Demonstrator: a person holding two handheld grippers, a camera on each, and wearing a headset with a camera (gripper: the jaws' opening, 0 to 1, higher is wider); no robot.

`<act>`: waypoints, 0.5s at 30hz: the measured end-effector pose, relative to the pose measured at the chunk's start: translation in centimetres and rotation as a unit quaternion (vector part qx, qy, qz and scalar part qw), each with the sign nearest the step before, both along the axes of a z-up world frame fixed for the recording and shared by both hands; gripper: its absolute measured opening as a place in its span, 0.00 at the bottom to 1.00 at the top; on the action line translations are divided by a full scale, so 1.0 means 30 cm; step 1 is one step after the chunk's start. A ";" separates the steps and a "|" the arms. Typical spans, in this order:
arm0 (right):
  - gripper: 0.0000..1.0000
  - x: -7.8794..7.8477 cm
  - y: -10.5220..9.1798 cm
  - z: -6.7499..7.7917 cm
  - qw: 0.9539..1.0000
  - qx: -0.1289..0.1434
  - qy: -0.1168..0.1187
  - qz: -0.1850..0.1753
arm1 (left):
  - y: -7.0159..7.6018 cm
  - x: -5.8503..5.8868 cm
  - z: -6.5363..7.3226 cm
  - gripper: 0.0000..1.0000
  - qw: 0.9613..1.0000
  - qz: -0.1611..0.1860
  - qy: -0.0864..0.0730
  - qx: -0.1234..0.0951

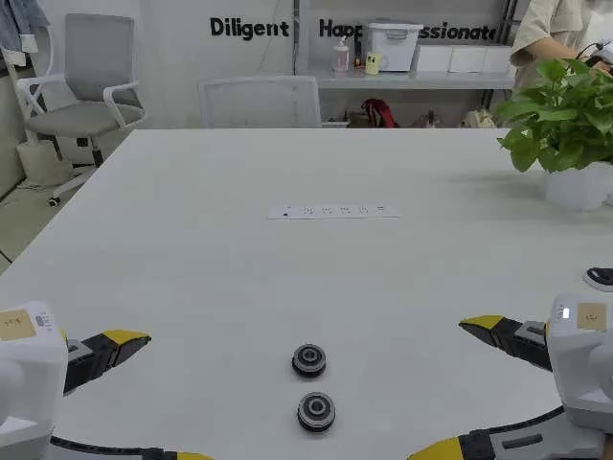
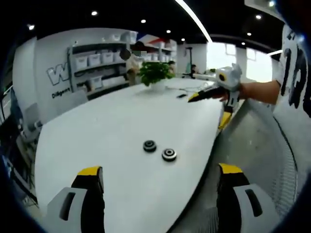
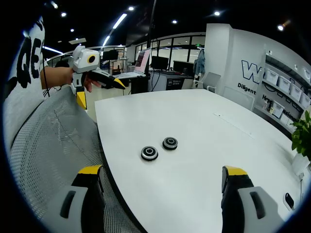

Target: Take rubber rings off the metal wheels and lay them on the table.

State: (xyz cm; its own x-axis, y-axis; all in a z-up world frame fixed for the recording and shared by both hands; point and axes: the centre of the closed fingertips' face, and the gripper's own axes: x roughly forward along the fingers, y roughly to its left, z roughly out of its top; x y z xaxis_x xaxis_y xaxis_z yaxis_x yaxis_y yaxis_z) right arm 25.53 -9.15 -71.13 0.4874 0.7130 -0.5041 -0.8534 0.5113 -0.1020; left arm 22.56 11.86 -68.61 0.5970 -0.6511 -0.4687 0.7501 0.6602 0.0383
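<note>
1. Large white rectangular table point(image 1: 192, 240), top flat and plain.
2. Two small metal wheels with black rubber rings lie flat near the front edge, one point(image 1: 308, 360) just beyond the other point(image 1: 315, 411), not touching.
3. Long white socket strip point(image 1: 333, 211) at mid-table.
4. White pot of green leafy plant point(image 1: 575, 184) stands far right.

white table point(image 1: 192, 240) | grey chair point(image 1: 86, 77) | shelving point(image 1: 412, 80) with boxes point(image 1: 395, 46) | potted plant point(image 1: 565, 125) | ceiling spotlights point(image 3: 131, 8)
</note>
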 end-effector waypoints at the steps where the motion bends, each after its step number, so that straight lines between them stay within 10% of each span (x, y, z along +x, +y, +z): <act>1: 0.97 0.000 -0.001 -0.002 1.000 0.000 0.001 0.000 | -0.002 0.000 -0.001 0.98 1.000 -0.001 0.000 0.001; 15: 0.97 -0.002 -0.013 -0.009 1.000 -0.005 0.003 0.001 | -0.015 0.006 -0.005 0.99 1.000 -0.005 0.001 0.001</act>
